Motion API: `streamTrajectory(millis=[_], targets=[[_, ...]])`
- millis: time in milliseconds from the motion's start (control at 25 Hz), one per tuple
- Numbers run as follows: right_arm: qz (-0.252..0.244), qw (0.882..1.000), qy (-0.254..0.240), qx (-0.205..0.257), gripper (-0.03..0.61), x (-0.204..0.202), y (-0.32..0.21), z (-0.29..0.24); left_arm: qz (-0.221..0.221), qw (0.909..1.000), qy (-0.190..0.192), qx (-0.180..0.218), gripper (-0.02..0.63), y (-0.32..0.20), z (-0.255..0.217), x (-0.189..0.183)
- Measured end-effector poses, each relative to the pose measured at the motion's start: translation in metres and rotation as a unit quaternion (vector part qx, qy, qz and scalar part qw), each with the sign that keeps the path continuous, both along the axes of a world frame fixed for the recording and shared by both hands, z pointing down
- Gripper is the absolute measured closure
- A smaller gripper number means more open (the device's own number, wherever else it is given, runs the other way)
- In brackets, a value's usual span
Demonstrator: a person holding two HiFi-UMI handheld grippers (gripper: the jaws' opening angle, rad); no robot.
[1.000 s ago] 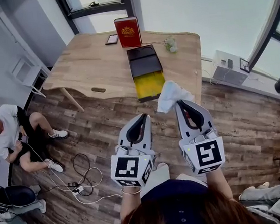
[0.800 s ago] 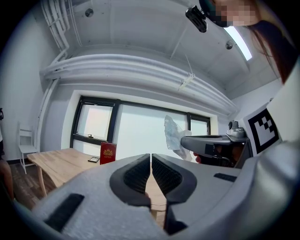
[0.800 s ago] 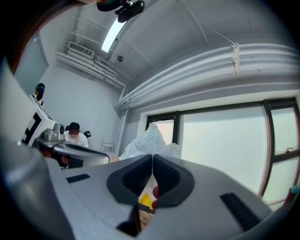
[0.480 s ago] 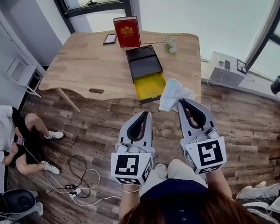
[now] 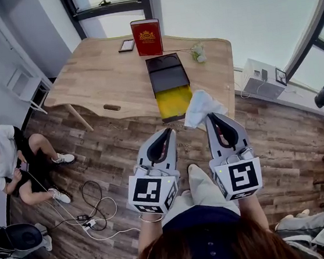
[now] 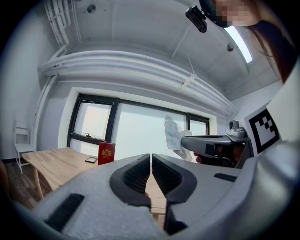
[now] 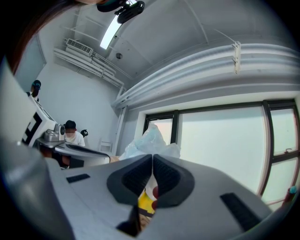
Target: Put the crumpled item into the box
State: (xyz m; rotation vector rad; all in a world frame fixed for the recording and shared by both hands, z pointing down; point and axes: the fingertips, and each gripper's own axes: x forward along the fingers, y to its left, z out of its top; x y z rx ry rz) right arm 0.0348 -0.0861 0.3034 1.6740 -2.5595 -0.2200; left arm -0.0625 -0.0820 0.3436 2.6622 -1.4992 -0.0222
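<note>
Room: wood-plank floor (image 5: 115,155), large windows (image 5: 241,10), light wood worktop (image 5: 108,74). A person (image 5: 4,157) sits on the floor at left, with cables (image 5: 95,207) near them.

On the worktop, a red case (image 5: 147,37) stands upright at the far edge. A phone (image 5: 127,45) lies flat just left of it, and a small plant (image 5: 199,51) sits near the right edge.

The box (image 5: 169,75) lies with its long axis running from far edge to near edge. Its black part is on the far side. The open yellow end reaches the near edge and looks to overhang it slightly.

Right gripper (image 5: 209,118): I read the jaws closed on the crumpled item (image 5: 199,107), a white wad. It sticks out past the jaw tips, pointing toward the worktop and up. It hangs in the air just right of the box's yellow end, at the near edge, not touching the box. I can't call a clear long axis; the shape is irregular.

Left gripper (image 5: 167,134): jaws closed, nothing between them. It sits beside the right gripper over the floor, short of the worktop.
</note>
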Motion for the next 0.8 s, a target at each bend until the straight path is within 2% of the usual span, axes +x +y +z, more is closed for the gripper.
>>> streamTrajectory(millis=[800], targets=[[-0.010, 1.000, -0.002, -0.005, 0.551, -0.002, -0.057, 0.006, -0.008, 0.9999, -0.014, 0.002, 0.581, -0.055, 0.001, 0.001]])
